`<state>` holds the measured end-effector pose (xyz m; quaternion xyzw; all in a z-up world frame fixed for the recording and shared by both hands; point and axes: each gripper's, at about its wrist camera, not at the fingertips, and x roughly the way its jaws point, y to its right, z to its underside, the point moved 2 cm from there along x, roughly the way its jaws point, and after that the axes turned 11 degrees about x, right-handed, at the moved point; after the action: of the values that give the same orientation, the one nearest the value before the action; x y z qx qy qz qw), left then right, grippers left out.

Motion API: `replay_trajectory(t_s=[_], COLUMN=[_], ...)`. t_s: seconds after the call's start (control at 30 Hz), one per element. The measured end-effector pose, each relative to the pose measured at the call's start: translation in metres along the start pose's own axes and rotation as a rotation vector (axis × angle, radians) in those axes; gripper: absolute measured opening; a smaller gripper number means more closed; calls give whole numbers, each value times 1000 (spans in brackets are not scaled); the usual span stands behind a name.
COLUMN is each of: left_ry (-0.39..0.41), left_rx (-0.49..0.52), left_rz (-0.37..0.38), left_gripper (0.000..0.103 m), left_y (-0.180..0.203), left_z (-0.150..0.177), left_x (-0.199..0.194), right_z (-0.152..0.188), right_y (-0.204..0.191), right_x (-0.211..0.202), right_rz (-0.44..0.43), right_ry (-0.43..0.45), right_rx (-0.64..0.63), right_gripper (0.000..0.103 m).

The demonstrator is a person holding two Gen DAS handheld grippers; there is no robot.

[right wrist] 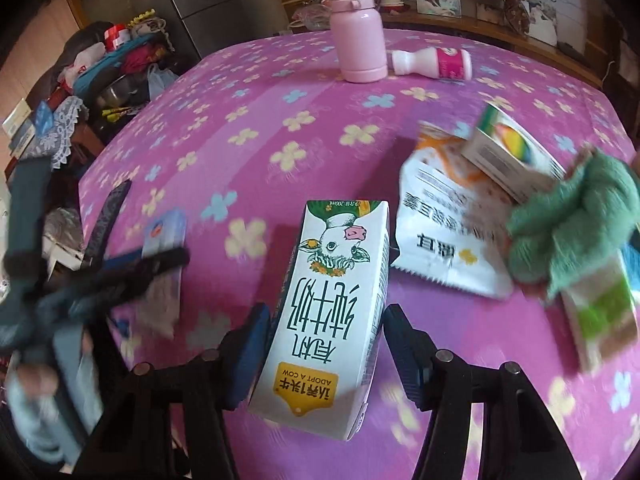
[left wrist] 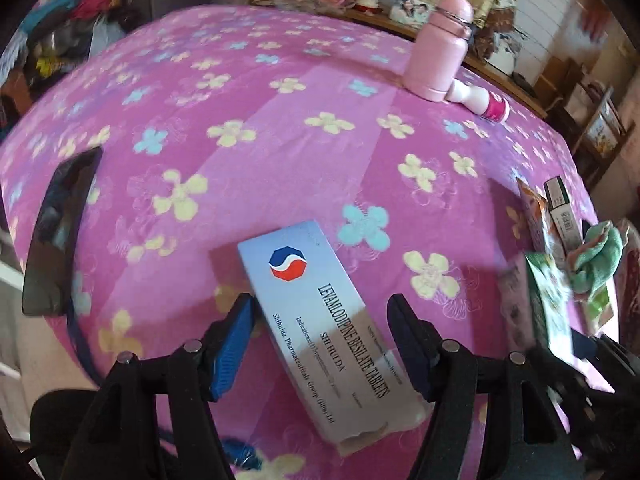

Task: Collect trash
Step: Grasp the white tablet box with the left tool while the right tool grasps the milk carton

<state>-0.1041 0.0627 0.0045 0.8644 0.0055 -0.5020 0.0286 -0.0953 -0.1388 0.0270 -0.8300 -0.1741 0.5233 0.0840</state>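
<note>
Glossy cardboard tablet box (left wrist: 320, 328); cloth tablecloth (left wrist: 280, 128); fuzzy green cloth (right wrist: 576, 220).

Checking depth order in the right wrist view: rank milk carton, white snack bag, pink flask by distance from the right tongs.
1. Milk carton: between the right tongs.
2. White snack bag: ahead, to the right.
3. Pink flask: far edge, upright, near centre.

Black gripper frames, blue ribbed fingers (left wrist: 236, 344), round silver screws, possibly grey sleeve, blurred
</note>
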Motion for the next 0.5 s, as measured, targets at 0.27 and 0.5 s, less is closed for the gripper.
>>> replay_trajectory(t_s=[0.27,0.5], left_ry=[-14,9], left_rx=[132,215], left_rz=[111,159], left_gripper=[58,58], left_y=[41,79], left_z=[12,21], left_x=[-7,-29], right_z=[43,46], right_y=[33,36], right_x=[-34,-36], right_rz=[-6,63], right_ry=[-19,-8], right_rx=[21,37], right_gripper=[62,66])
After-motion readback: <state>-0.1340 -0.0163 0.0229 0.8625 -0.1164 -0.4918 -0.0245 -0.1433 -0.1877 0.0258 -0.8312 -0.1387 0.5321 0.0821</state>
